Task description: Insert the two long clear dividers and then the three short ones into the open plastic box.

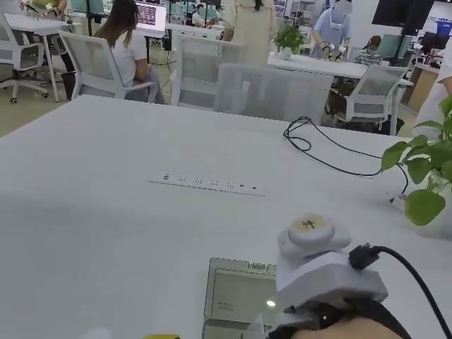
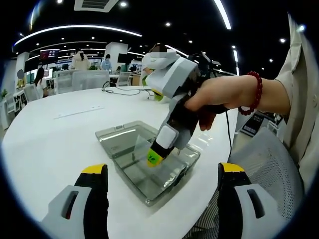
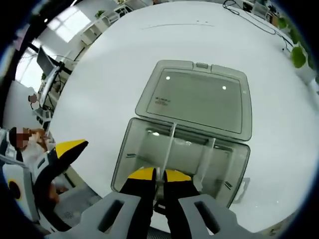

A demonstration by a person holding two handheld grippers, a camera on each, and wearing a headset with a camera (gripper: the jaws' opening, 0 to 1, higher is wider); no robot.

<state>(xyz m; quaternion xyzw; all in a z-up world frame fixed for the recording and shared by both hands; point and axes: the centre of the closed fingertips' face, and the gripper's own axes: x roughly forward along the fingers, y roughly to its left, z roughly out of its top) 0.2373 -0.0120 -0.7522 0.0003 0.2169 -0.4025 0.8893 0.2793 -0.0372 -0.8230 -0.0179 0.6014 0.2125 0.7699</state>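
Our right hand-held gripper [image 3: 155,175] tilts down into the plastic box [image 3: 127,149], clamped on a long clear divider [image 3: 169,144]; our left hand-held gripper [image 2: 163,172] gapes apart. Lid sticker [image 3: 162,101] unreadable.

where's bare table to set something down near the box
Widest bare table lies left of the box in the head view, out to the socket strip; the gap between strip and lid is bare too. Far right is busier: cable and plant. The box itself is crowded, the right gripper shut on a divider inside.
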